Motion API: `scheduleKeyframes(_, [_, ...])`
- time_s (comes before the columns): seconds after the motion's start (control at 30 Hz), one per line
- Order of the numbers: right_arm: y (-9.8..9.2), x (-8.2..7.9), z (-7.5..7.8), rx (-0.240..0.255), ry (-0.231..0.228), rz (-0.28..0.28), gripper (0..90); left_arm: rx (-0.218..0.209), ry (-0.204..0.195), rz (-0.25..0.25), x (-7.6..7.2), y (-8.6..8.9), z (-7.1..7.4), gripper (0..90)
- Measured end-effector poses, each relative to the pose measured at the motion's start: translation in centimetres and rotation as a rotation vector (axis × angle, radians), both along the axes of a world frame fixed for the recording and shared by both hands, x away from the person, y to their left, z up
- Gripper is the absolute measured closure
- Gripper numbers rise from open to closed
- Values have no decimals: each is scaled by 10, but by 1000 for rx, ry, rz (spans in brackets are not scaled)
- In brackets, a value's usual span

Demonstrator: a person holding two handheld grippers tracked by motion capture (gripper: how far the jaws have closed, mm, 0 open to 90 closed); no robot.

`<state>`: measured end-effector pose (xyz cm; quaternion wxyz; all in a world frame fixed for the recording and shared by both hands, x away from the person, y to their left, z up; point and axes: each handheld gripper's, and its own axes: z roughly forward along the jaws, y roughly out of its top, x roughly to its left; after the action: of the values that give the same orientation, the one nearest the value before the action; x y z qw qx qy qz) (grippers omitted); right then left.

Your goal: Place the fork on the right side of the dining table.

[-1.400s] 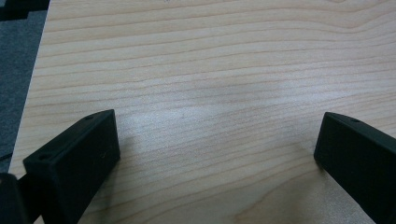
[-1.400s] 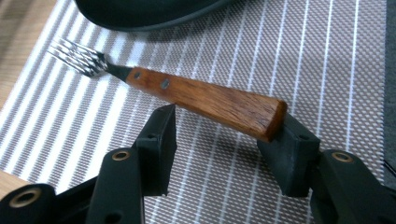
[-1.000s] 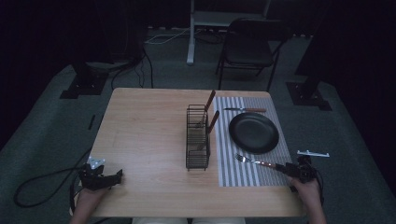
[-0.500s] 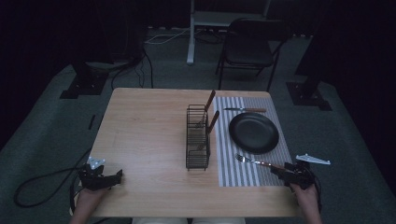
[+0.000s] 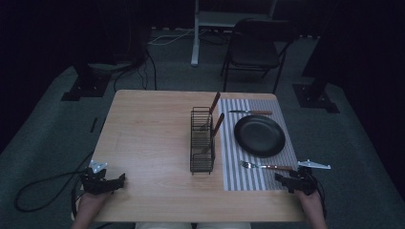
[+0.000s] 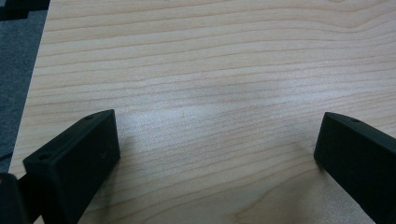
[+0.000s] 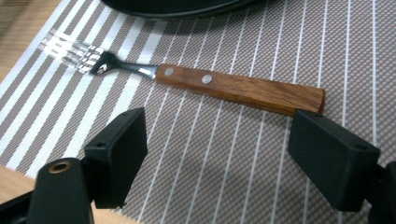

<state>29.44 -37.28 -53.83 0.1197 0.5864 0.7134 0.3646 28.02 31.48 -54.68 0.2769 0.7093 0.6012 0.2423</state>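
Observation:
A fork [image 5: 265, 166] with a wooden handle lies flat on the striped placemat [image 5: 229, 157], just in front of the black plate [image 5: 260, 135]. My right gripper [image 5: 281, 180] sits at the mat's near right corner, pointing at the handle end. In the right gripper view the fork [image 7: 233, 87] lies just beyond the jaw tips. The right gripper [image 7: 217, 140] is open; its jaws have just been opening, with bare mat between them. My left gripper [image 5: 119, 180] rests at the table's near left, and in its own view the left gripper [image 6: 217, 140] stands open over bare wood.
A black wire rack [image 5: 202, 140] stands mid-table with two wooden-handled utensils [image 5: 215, 102] in it. A knife [image 5: 250, 112] lies on the mat behind the plate. A chair [image 5: 258, 47] stands beyond the table's far edge. The table [image 5: 148, 133] has open wood at its left.
The right gripper has drawn back slightly toward the table's near edge, leaving the fork free on the placemat. The left gripper has not moved.

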Motion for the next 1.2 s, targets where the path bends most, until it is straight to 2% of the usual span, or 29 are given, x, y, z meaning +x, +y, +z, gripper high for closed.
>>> scheduleKeyframes(0.17, [2,7,1,-10,0,2,187,0,0,0,0,0,0,1])
scheduleKeyframes(0.3, [8,10,0,-39,-13,10,184,0,-2,0,0,0,0,1])
scheduleKeyframes(0.4, [9,12,-1,-33,-17,14,184,0,-2,0,0,0,0,1])
scheduleKeyframes(0.63, [16,-1,1,-12,-62,-39,177,0,0,0,0,0,0,1])
scheduleKeyframes(0.67, [19,-7,1,-24,-84,-56,177,0,0,0,0,0,0,1])
scheduleKeyframes(0.8, [23,-13,-1,-21,-95,-68,177,0,0,0,0,0,0,1])
scheduleKeyframes(0.93, [32,-18,-4,-72,-121,-99,144,0,0,0,0,0,0,1])
scheduleKeyframes(1.0, [34,-20,-5,-70,-133,-107,136,0,0,0,0,0,0,1])
scheduleKeyframes(1.2, [46,-27,-10,-145,-115,-154,124,0,0,0,0,0,0,1])
